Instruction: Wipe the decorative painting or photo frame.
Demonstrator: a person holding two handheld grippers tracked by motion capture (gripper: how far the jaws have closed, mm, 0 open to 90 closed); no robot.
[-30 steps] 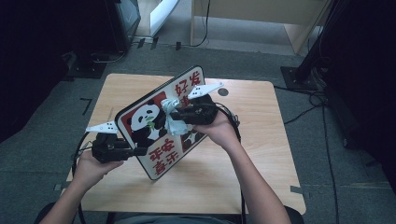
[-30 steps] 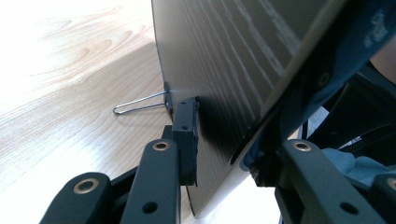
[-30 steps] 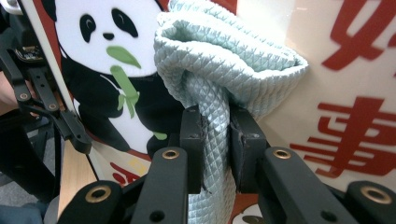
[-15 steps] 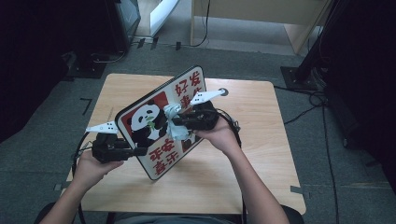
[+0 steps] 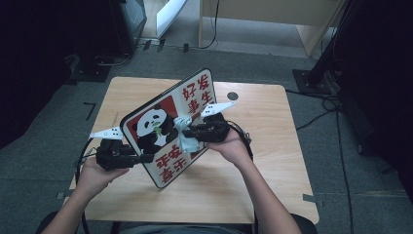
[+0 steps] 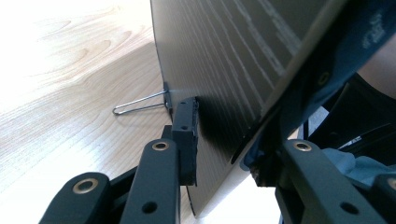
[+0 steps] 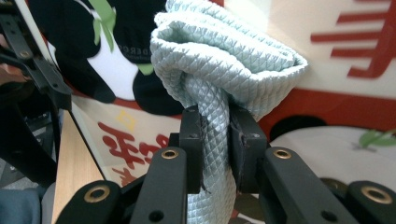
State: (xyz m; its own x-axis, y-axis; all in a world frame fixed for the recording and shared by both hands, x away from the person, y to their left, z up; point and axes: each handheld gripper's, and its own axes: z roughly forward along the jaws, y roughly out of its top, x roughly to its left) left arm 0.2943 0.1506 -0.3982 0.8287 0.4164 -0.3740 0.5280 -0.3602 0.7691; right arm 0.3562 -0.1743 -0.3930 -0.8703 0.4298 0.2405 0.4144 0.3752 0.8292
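A square board printed with a panda and red characters stands tilted on its lower corner on the wooden table. My left gripper is shut on the board's lower left edge; in the left gripper view the board sits edge-on between the two pads of my left gripper. My right gripper is shut on a bunched pale blue cloth and presses it against the printed face beside the panda. Up close, the cloth bulges above my right gripper, touching the board.
A wire clip handle sticks out from the board's back edge near the tabletop. A small dark round spot lies on the table behind the board. Cables trail off both grippers. Dark stands and furniture ring the table on a grey floor.
My right gripper has slid the cloth down the board's face, toward the person. The left gripper and the board have stayed put.
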